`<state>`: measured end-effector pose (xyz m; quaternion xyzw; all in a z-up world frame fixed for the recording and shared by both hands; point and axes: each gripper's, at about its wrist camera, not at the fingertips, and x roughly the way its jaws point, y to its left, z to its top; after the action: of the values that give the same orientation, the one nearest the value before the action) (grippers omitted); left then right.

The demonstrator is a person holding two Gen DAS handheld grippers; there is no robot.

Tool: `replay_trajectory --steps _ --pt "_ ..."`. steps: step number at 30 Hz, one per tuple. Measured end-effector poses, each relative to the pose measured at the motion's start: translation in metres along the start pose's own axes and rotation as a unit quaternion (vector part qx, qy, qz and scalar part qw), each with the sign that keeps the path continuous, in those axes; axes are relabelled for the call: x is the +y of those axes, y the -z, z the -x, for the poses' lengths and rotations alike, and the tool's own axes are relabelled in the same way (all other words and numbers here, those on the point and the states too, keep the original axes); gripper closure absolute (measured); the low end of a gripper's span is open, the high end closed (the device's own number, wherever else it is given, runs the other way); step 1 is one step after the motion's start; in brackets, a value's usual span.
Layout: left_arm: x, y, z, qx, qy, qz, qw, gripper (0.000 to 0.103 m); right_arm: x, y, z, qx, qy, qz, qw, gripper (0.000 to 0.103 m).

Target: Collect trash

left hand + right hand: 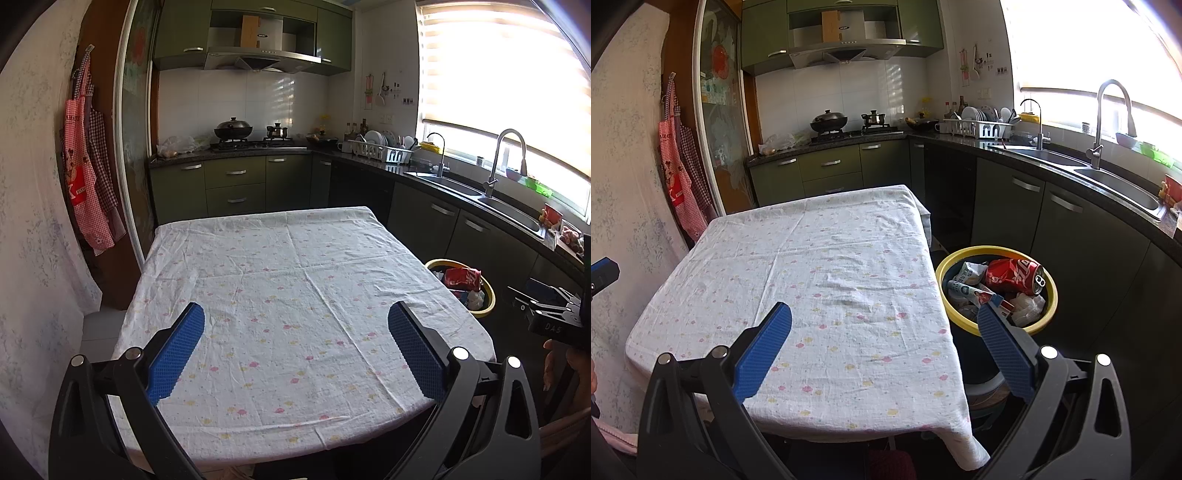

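A yellow-rimmed trash bin (1049, 302) stands on the floor right of the table. It holds a crushed red soda can (1014, 275), crumpled wrappers (967, 275) and a white tissue (1028, 304). The bin (489, 295) and can (463, 277) also show in the left wrist view. My left gripper (295, 319) is open and empty above the table's near half. My right gripper (884, 319) is open and empty above the table's right edge, with its right finger (1004, 347) in front of the bin.
The table (295, 277) wears a white flowered cloth with nothing on it. Dark green cabinets (1063, 221) and a counter with a sink (1119, 184) run along the right. A stove with a wok (233, 129) is at the back. Aprons (88, 166) hang on the left wall.
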<state>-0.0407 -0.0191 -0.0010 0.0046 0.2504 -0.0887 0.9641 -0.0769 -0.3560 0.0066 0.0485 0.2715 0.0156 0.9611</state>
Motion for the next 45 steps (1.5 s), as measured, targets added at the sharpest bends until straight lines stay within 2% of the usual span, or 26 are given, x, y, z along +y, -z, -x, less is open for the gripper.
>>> replay_trajectory --steps 34,38,45 --pt "0.004 0.001 -0.007 0.013 0.009 0.005 0.9999 0.005 0.004 0.004 -0.001 0.006 -0.004 -0.001 1.0 0.007" --pt "0.004 0.0 -0.009 0.001 0.007 0.003 1.0 0.005 0.004 0.004 -0.003 0.01 -0.005 -0.001 1.0 0.007" --pt "0.011 -0.014 -0.042 0.028 0.011 -0.005 0.9995 0.005 0.01 -0.015 -0.029 0.03 -0.014 0.026 0.999 0.007"
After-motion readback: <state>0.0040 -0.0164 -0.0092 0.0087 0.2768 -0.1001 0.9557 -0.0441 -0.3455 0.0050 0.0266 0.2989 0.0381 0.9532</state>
